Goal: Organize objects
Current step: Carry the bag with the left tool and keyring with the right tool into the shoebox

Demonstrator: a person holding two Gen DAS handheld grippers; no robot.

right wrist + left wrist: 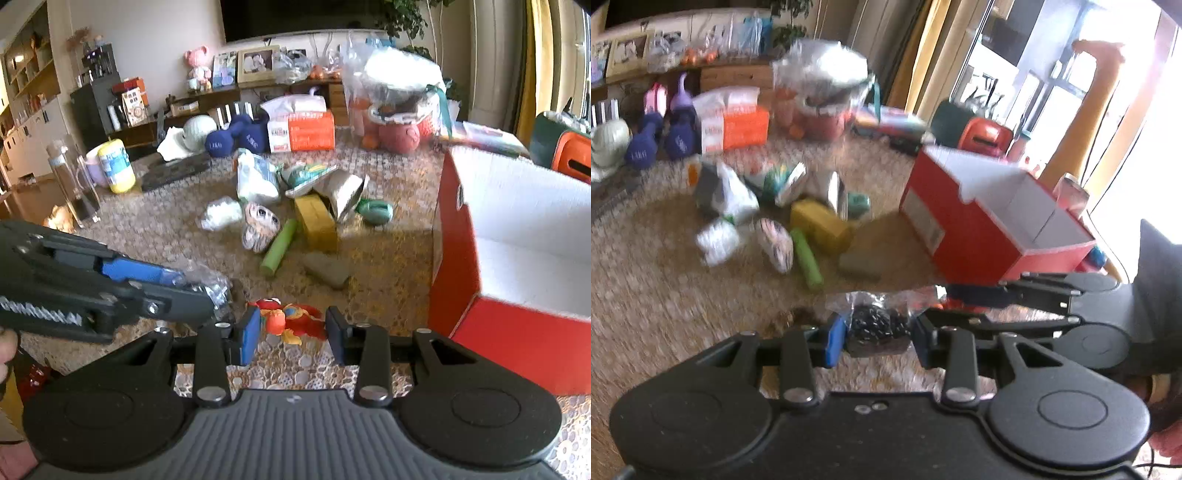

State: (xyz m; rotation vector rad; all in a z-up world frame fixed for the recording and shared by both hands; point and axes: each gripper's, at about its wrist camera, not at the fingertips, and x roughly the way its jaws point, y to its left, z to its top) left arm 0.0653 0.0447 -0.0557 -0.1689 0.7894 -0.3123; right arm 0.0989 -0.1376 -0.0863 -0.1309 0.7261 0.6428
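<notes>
So the left gripper [877, 334] is clamped on a clear bag of dark bits [877, 325], pinched between the blue pad and the far finger, and it looks lifted off the rug [665, 295]. Grip seems to be on the bag's lower bulk, with loose plastic sticking up above the fingers, so I'd keep the squeeze steady and not swing it, since a floppy bag can slide out.

The right gripper [290, 328] is spread apart with nothing in it, fingers straddling a red-and-orange toy [291, 319] lying on the rug. My guess is that's the next pick. Before closing I'd drop lower, because the pads look like they sit nearer the camera than the toy's middle.

The two grippers are just beside each other, so I'd move one at a time to avoid bumping.

The red box [458, 258] sits open just right of the right gripper, white inside, and no contents show in either view. For the bag, I'd carry it up over the near wall and let go low inside.

Farther out there's the rest of the pile: green tube [279, 247], yellow box [317, 221], grey block [327, 269]. All still on the rug, well apart from the box.
</notes>
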